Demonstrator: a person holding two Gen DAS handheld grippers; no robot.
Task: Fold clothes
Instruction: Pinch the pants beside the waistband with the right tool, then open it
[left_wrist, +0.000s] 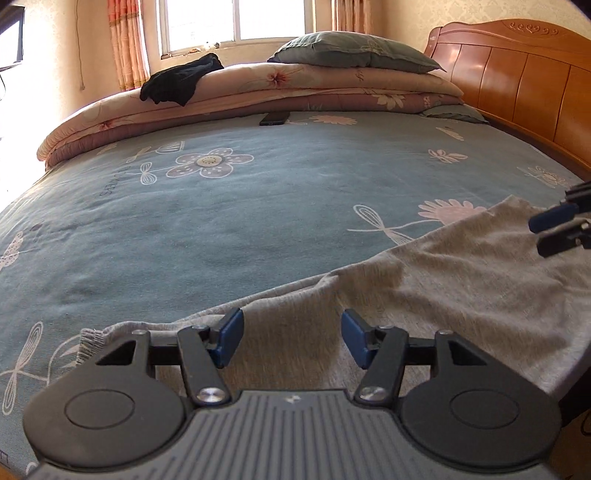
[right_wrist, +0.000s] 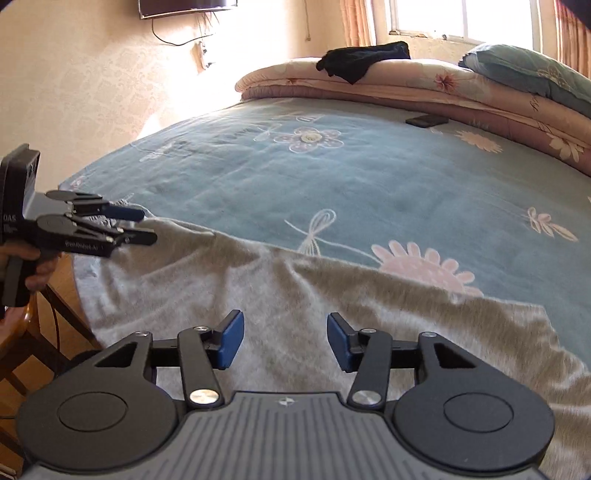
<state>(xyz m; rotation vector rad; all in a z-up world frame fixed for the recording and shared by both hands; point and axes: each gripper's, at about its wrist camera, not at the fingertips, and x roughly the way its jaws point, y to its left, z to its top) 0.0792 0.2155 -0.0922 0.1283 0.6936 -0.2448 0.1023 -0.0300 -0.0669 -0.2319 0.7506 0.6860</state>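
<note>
A: Since the pale grey knit garment (left_wrist: 443, 280) lies spread along the near edge of the bed, where do the two tools stand?

B: Going from the left: the left gripper (left_wrist: 291, 338) hovers low over the garment's left end, its blue-padded fingers (left_wrist: 231, 338) well apart, holding nothing. The cloth's ribbed hem (left_wrist: 90, 338) sits just left of it, near the bed's corner.

A: And the other?

B: The right gripper (right_wrist: 286, 341) hangs over the garment's right part, fingers likewise parted and empty. I judge both are poised above opposite ends so each could pinch an edge.

A: Is the cloth folded?

B: Hard to settle. It lies flat with soft wrinkles, its far edge running slantwise across the blue flower-patterned bedsheet (left_wrist: 221, 221); it could be one layer or already doubled.

A: Room to work?

B: Plenty. The sheet beyond the garment is open up to the folded pink floral quilts (left_wrist: 258, 92), which carry a crumpled black garment (left_wrist: 181, 79) and a grey-green pillow (left_wrist: 351, 50). A dark flat phone-like object (left_wrist: 274, 118) lies just before the quilts. To the right, the orange wooden headboard (left_wrist: 517, 81) bounds the bed; the near side drops off at the mattress edge.
</note>
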